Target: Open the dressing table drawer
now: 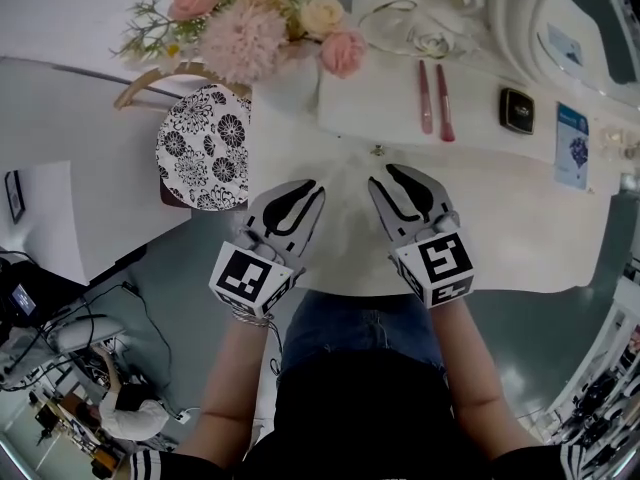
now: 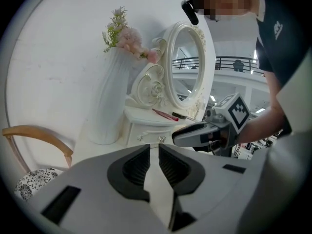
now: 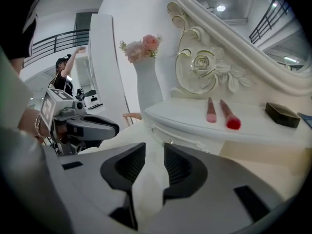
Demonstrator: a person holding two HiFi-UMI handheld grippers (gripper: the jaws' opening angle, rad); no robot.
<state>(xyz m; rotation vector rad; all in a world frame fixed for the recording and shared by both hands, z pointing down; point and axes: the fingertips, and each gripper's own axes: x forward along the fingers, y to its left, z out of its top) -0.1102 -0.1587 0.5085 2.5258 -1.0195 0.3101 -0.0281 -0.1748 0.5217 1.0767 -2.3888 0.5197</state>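
Observation:
The white dressing table [image 1: 480, 133] stands on a wider white surface. Its drawer front [image 3: 195, 139] with a small metal knob [image 1: 378, 150] [image 3: 169, 142] looks pushed in under the top. My left gripper [image 1: 306, 190] [image 2: 154, 147] hovers in front of and left of the knob, its jaws a narrow gap apart with nothing between them. Just below the knob my right gripper [image 1: 394, 178] [image 3: 155, 147] points at the drawer front, open and empty. Neither gripper touches the knob. A second knob [image 2: 142, 138] shows in the left gripper view.
Two pink brushes [image 1: 436, 98], a small black box [image 1: 517, 110] and a blue card [image 1: 572, 146] lie on the table, below an oval mirror [image 2: 187, 65]. A white vase of flowers [image 1: 285, 78] stands left. A chair with a floral cushion [image 1: 205, 148] sits beside it.

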